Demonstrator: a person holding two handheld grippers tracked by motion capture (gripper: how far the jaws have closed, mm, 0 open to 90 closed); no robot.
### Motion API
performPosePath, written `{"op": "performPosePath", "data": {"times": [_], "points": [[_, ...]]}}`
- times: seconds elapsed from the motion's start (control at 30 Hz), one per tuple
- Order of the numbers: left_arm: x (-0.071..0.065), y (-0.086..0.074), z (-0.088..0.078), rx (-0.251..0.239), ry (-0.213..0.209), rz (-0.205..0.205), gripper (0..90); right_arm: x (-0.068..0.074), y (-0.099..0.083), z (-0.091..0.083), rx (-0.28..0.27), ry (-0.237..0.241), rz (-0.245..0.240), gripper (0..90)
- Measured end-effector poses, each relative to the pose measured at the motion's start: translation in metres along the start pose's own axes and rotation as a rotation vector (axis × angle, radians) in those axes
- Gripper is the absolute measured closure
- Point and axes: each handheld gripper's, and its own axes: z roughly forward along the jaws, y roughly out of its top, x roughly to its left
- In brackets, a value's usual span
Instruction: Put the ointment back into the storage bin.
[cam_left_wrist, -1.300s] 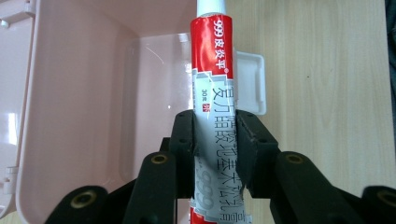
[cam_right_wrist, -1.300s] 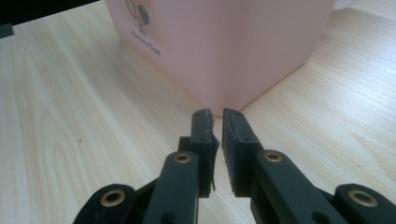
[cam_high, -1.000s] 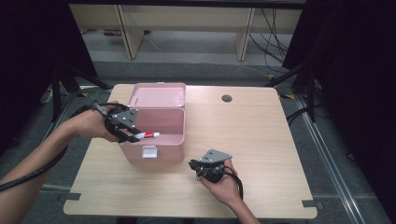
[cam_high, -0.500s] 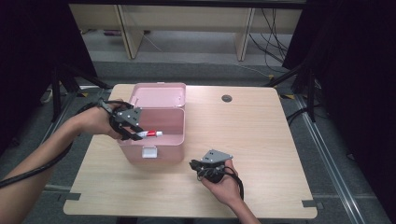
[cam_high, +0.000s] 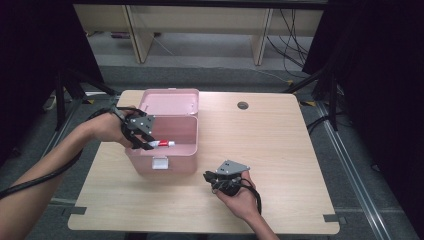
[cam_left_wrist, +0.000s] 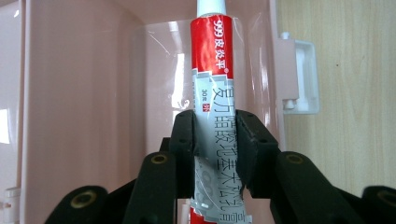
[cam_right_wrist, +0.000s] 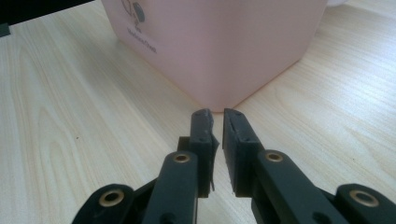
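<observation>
In the high view, left of centre, my left gripper (cam_high: 142, 134) holds a red, white and grey ointment tube (cam_high: 161, 143) level over the open pink box (cam_high: 172, 150), which stands on the pale wooden worktop (cam_high: 280, 140). Its lid stands upright behind.

In the left gripper view the tube (cam_left_wrist: 212, 93) runs up the middle of the frame. The jaws are pinching its grey lower half, with the red band and white neck above them and the box interior behind.

I judge the tube light and soft. It looks like thin foil or plastic that would dent under a hard squeeze, and its glossy printed skin could slip. Taking hold across the flat body, as now, seems right to me, since the crimped tail would fold and the cap end is narrow.

At lower centre of the high view, my right gripper (cam_high: 220, 179) rests on the worktop. In its own view the jaws (cam_right_wrist: 217, 135) stand nearly together with a slim gap and nothing between them, aimed at a lower corner of the box (cam_right_wrist: 219, 46).
</observation>
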Motion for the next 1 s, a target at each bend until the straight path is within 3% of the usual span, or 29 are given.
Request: {"op": "performPosePath", "data": {"times": [0.4,0.47,0.53,0.6,0.63,0.73,1.0], "points": [[0.005,0.001,0.01,0.027,-0.014,0.002,69.6,-0.001,-0.001,0.0,0.004,0.0,-0.002,82.4],[0.006,0.0,0.011,0.028,-0.015,0.003,69.6,0.0,-0.002,0.001,0.003,0.023,0.014,82.4],[0.007,0.0,0.012,0.036,-0.019,0.002,69.6,0.0,-0.002,0.002,0.0,-0.007,0.004,82.3],[0.008,-0.001,0.014,0.043,-0.023,-0.002,69.6,0.0,-0.002,0.002,0.002,-0.005,0.006,82.3],[0.007,-0.002,0.016,0.023,-0.023,-0.026,69.6,0.0,-0.002,0.002,0.002,-0.005,0.007,82.4],[0.009,-0.002,0.019,0.048,-0.024,-0.01,69.6,0.0,-0.002,0.002,0.002,-0.004,0.0,82.3],[0.011,-0.005,0.024,0.052,-0.031,-0.022,69.6,0.0,-0.002,0.001,0.004,0.001,0.014,82.1]]}}
